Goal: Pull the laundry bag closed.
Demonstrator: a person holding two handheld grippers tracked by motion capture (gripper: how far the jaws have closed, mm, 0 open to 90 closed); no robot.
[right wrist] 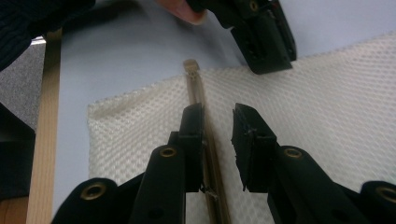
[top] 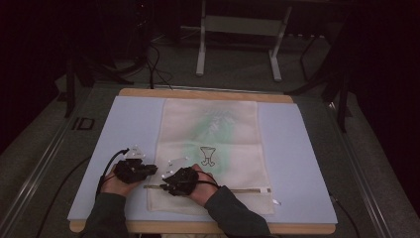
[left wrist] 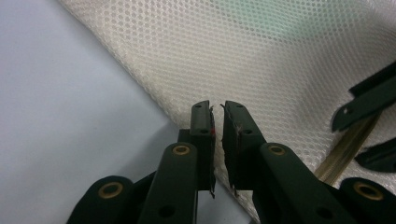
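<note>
Zipper on the mesh bag: grippers in place, sliding still to do

The left gripper [top: 151,170] sits at the left edge of the white mesh laundry bag [top: 213,134], jaws nearly together, holding nothing. Just right, the right gripper [top: 166,187] stands a little open over the tan zipper [right wrist: 205,140], not pinching yet.

We see a wooden table [top: 205,92] carrying a pale blue mat [top: 297,163] that covers nearly all of it, wood showing at twelve and six o'clock. Directly on the mat lies a white mesh bag [top: 233,129], flat, at centre, its zipper [top: 247,189] running toward three o'clock.
</note>
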